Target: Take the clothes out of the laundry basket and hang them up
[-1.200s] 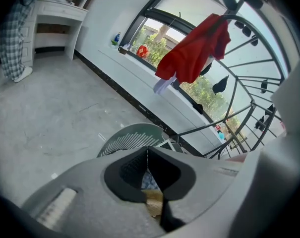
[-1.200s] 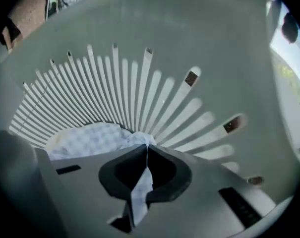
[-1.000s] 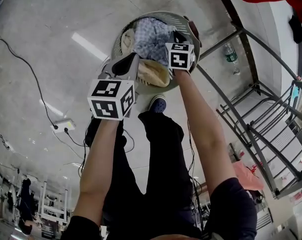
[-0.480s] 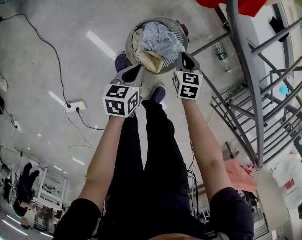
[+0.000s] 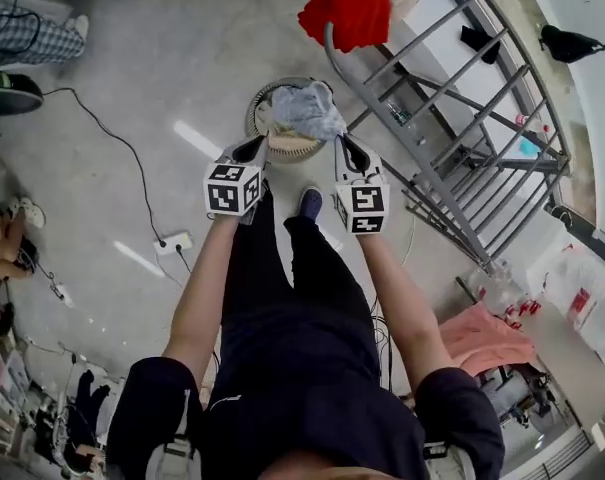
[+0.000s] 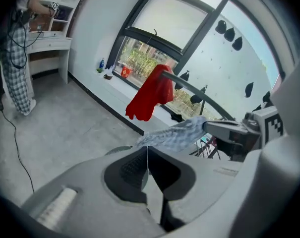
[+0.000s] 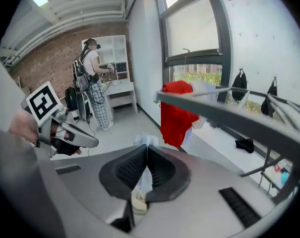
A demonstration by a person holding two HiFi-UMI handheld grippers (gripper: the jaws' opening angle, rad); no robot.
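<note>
- left gripper is clamped tight on one end of the blue-grey checked garment; the cloth runs off its tips toward the other tong
- right gripper is pinched closed on the same garment; pale fabric squeezed between the pads
- garment's strung between the two, up in the air over the laundry basket; something beige lies in there
- red garment hangs on the drying rack just beyond

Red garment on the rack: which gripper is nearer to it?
Right. The right gripper sits directly below the red garment; the left gripper is farther, to its lower left, across the blue checked cloth both hold.
</note>
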